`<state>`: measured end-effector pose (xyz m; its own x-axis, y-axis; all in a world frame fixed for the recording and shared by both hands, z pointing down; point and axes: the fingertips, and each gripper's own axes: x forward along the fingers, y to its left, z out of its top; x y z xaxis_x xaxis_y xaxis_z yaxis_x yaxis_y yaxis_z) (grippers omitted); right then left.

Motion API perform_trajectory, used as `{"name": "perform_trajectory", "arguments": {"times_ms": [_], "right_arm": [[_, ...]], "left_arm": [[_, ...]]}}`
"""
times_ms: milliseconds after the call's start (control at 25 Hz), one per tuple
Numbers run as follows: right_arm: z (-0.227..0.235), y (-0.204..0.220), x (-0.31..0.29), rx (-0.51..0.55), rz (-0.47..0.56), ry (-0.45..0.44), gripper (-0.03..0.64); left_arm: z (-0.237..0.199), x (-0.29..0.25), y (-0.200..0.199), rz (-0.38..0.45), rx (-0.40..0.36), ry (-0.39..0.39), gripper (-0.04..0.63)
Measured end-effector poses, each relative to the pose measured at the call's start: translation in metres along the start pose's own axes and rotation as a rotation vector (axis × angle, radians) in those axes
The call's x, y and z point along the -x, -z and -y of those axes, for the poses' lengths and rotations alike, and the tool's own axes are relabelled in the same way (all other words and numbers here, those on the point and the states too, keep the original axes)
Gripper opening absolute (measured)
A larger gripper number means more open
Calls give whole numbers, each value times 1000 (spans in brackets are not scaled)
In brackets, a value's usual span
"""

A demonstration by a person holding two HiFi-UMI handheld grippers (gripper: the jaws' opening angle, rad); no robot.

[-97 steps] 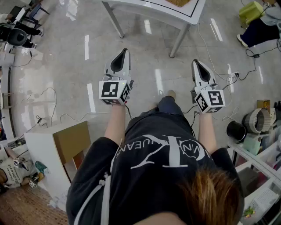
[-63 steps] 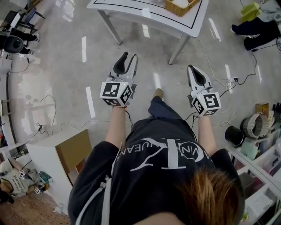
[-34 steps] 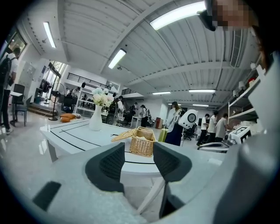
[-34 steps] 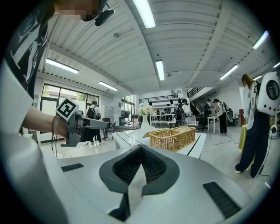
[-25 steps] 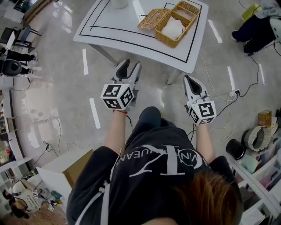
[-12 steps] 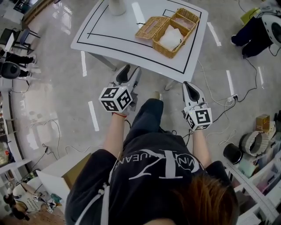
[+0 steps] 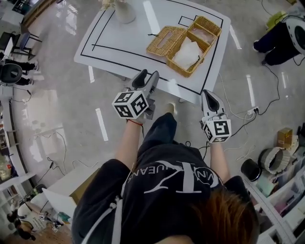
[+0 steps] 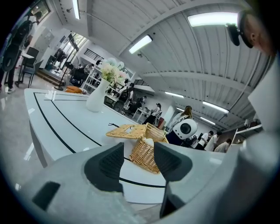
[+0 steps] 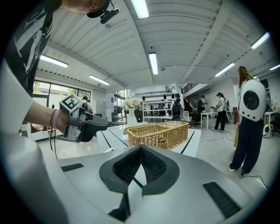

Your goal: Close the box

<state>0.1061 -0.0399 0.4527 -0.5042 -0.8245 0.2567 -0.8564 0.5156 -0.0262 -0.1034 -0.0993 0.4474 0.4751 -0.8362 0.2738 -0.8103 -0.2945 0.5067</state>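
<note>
A wicker box (image 7: 206, 50) stands on the white table (image 7: 119, 43) with its lid (image 7: 164, 40) swung open flat to the left. Something white (image 7: 188, 51) lies in one compartment. My left gripper (image 7: 147, 79) hovers at the table's near edge, short of the box, jaws wide apart and empty. In the left gripper view the box (image 8: 144, 154) shows through the gap of the left gripper (image 8: 139, 159). My right gripper (image 7: 208, 95) hangs over the floor just off the table's near corner. In its own view the right gripper (image 9: 141, 151) is shut on nothing, with the box (image 9: 159, 133) ahead.
A white vase (image 7: 125, 10) stands at the table's far left. Cables (image 7: 248, 112) trail over the floor to the right. A person (image 7: 281, 38) is at the far right. Shelving and a black bucket (image 7: 249, 167) sit at the lower right, a cardboard carton (image 7: 78, 186) lower left.
The person has walked up to the table, so the table and wicker box have come closer. Both grippers have moved from over bare floor to the table's near edge.
</note>
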Motion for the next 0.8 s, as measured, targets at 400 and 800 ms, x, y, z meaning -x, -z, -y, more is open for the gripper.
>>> {"name": "perform_trajectory", "arguments": {"times_ms": [400, 800], "right_arm": [[21, 7, -29, -1, -59, 17, -2], [25, 11, -51, 14, -104, 10, -2]], "left_arm": [[-18, -45, -6, 40, 390, 66, 207], [-37, -72, -8, 118, 692, 112, 218]]}}
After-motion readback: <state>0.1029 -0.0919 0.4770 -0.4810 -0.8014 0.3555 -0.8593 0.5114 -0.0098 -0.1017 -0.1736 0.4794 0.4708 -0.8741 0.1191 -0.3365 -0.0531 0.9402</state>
